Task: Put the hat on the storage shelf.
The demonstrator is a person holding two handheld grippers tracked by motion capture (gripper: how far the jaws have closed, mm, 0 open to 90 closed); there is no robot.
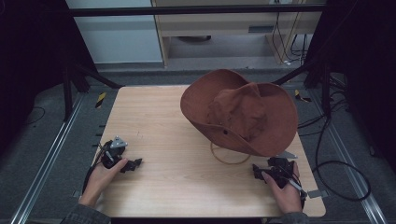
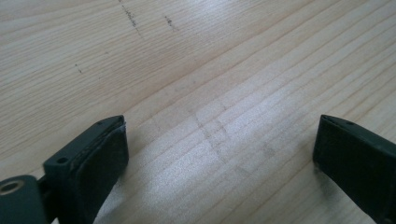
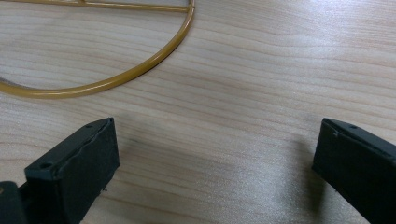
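The left hand (image 1: 103, 175) rests low near the surface's (image 1: 154, 140) near-left corner, holding the left hand-held gripper (image 1: 133, 164) with its tip toward the middle. Its jaws stand wide apart over bare wood, empty. The right hand (image 1: 286, 190) sits at the near-right corner with the right hand-held gripper (image 1: 258, 171), jaws likewise spread and empty. A brown hat (image 1: 240, 111) perches tilted on a gold wire stand (image 1: 229, 156) toward the far-right side, just beyond the right hand-held gripper.
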